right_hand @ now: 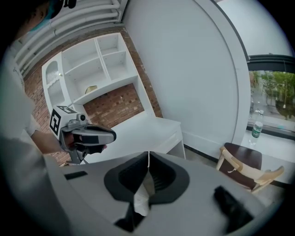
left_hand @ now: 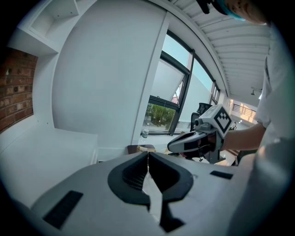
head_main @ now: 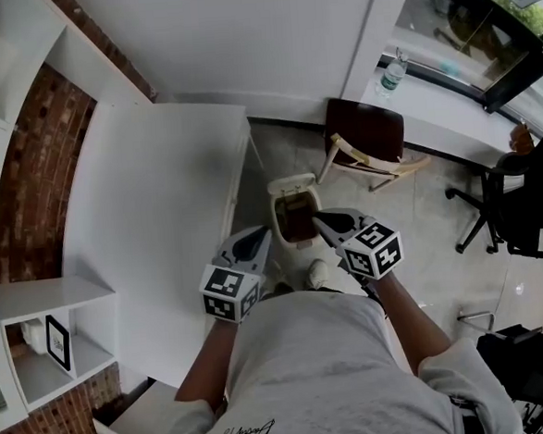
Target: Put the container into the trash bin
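The fingers of the left gripper (left_hand: 148,155) are seen pressed together tip to tip, with nothing between them. Those of the right gripper (right_hand: 148,154) are likewise clenched and empty. In the head view both grippers are held just in front of the person's torso and pointed toward the trash bin (head_main: 278,216). The bin is set on the floor between the white bench (head_main: 160,219) and a wooden chair (head_main: 366,131). Its lid is raised and its inside is shown dark brown. Whether the container lies inside cannot be told, as the contents are too dim. A water bottle (head_main: 390,73) is stood on the window ledge.
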Motion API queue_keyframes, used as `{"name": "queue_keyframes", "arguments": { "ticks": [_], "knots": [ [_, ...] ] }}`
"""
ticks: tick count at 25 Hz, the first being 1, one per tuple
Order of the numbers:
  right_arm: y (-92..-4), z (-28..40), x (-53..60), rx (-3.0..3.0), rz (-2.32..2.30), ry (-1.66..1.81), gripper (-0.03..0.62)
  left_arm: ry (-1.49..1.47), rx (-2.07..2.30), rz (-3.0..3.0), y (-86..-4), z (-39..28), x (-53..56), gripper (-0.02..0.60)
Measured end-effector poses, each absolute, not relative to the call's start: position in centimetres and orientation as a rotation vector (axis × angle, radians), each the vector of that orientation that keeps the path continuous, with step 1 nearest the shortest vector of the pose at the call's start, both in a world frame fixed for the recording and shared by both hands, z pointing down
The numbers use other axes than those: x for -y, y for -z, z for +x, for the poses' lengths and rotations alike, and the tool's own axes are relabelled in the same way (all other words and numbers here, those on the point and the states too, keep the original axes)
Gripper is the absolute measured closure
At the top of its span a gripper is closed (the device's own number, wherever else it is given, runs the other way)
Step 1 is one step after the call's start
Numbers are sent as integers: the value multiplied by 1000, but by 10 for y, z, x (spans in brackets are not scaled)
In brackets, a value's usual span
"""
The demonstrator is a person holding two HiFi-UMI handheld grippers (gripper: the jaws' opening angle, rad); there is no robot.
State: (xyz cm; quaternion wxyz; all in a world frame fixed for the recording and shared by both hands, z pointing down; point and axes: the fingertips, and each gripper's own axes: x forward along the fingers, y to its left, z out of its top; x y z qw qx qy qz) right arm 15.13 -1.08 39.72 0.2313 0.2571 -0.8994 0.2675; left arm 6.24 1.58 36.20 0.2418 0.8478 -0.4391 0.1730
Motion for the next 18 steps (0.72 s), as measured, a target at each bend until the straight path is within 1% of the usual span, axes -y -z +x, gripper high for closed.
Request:
{"name": "queue_keyframes", "arguments": {
  "ticks": [18],
  "knots": [
    [-393, 151, 13, 2482, 706, -708, 563, -467, 1207, 2330, -361, 63, -16, 565]
  ]
}}
